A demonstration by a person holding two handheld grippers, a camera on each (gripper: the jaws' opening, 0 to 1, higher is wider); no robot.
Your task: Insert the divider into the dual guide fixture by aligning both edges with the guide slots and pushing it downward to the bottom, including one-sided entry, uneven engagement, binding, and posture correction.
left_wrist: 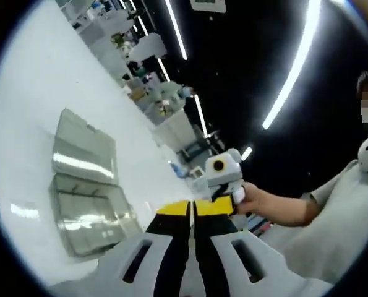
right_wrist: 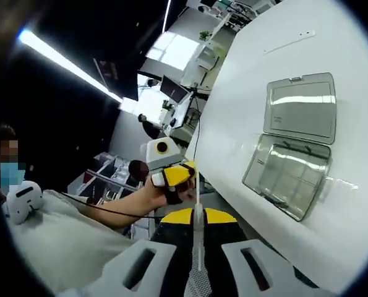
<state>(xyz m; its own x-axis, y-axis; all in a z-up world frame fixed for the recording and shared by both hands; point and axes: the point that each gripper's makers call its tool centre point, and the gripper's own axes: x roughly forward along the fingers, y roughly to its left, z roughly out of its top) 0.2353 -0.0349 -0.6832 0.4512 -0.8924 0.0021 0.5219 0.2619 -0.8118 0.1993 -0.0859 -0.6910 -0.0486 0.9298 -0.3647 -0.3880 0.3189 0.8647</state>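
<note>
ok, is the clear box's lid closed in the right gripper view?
No, the clear box lies open on the white table, lid folded back flat.

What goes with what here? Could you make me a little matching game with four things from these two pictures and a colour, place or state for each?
1. clear plastic box
2. right gripper
3. table
4. ceiling lights

a. white
b. long glowing strips
c. lid open, lying on the table
d. shut on a thin clear divider

Pairs: 1-c, 2-d, 3-a, 4-b
</note>
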